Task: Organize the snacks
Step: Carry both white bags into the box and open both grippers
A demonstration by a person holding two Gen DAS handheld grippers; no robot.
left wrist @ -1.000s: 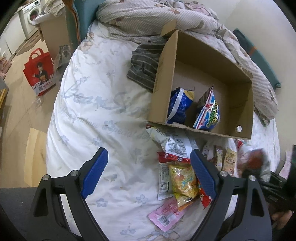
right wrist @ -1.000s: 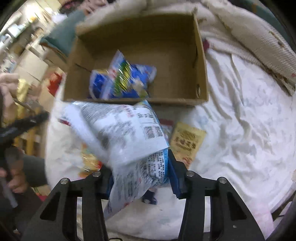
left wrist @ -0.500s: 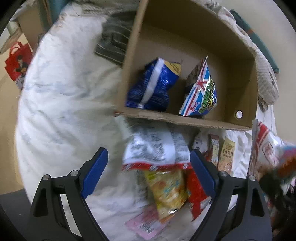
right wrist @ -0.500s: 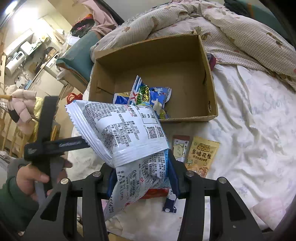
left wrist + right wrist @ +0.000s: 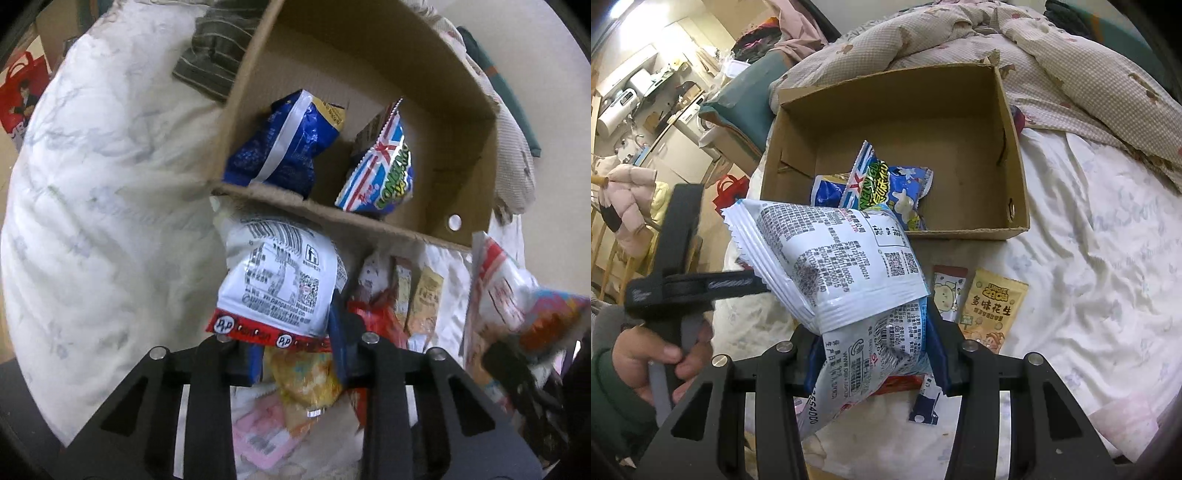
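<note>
One cardboard box (image 5: 1012,155) is seen on the bed (image 5: 1108,258), near the checked quilt (image 5: 1071,66) at its far end; two snack bags are counted inside, one dark blue (image 5: 288,140) and one blue-white (image 5: 380,170). The left tongs (image 5: 295,350) have just been closing and are pinched on one white red-edged packet (image 5: 280,284), just outside the box's near wall. The right tongs (image 5: 875,362) are clamped on one white printed bag (image 5: 831,266), held above the bed. Two small sachets, one yellow (image 5: 990,306) and one white (image 5: 947,291), are seen lying flat beside the box. One pink packet (image 5: 258,435) and one orange packet (image 5: 303,380) are seen under the left tongs.
</note>
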